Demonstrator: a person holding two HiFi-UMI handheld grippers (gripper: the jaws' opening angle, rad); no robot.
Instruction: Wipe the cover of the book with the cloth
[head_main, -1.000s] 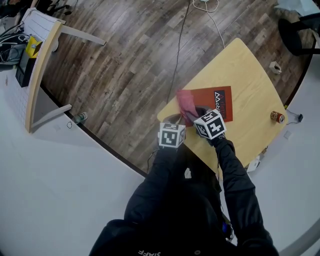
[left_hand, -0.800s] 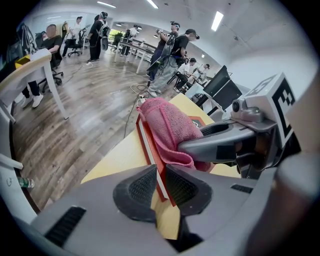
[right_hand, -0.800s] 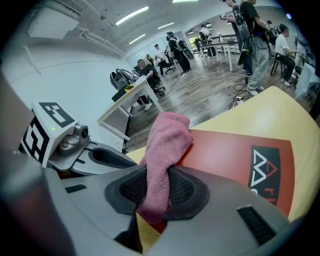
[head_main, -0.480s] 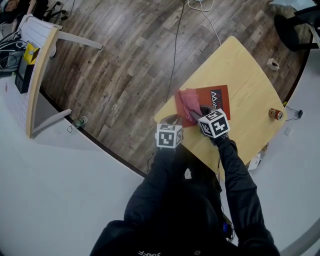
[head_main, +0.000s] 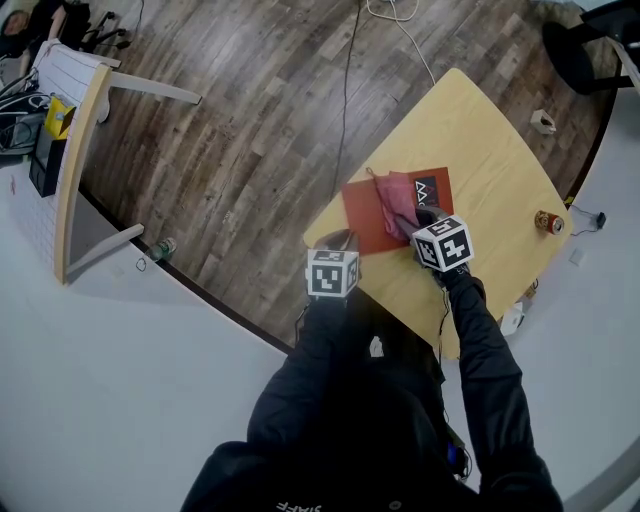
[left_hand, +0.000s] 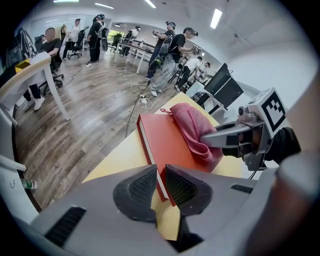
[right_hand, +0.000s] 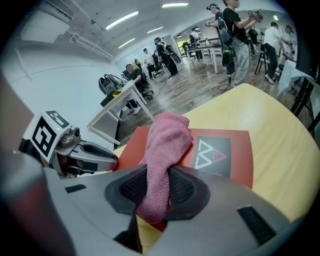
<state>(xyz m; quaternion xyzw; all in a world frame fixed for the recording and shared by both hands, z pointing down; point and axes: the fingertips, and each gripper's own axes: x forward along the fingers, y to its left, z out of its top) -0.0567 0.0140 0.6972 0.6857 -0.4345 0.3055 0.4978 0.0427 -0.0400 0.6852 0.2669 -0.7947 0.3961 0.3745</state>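
- As the head view looks down, a red book (head_main: 365, 212) lies flat near the edge of a pale yellow desk (head_main: 480, 140) — a pink cloth (head_main: 396, 196) is draped across the middle of its cover.
- Same view: the right gripper (head_main: 420, 218) reaches in from the near side to the cloth, while the left gripper (head_main: 340, 240) sits at the book's near corner by the desk edge. A small can (head_main: 548, 221) stands well apart, close to the desk's right rim, and a bottle (head_main: 160, 246) lies on the wooden floor (head_main: 250, 120) off to the left.
- Over to the left gripper view: the two dark pads are drawn in tight with the book's near corner (left_hand: 162, 182) between them — clenched on the book, pale page edge running right into the gap. Farther along the cover the cloth (left_hand: 194, 127) is bunched up, the right gripper's (left_hand: 212, 142) grey fingers reaching it from the right.
- Now the right gripper view: its jaws are clamped on the near end of the cloth (right_hand: 167, 140), which trails away over the cover just beside a dark logo panel (right_hand: 212, 152). The left gripper (right_hand: 107, 157) shows low at the left, by the book's edge.
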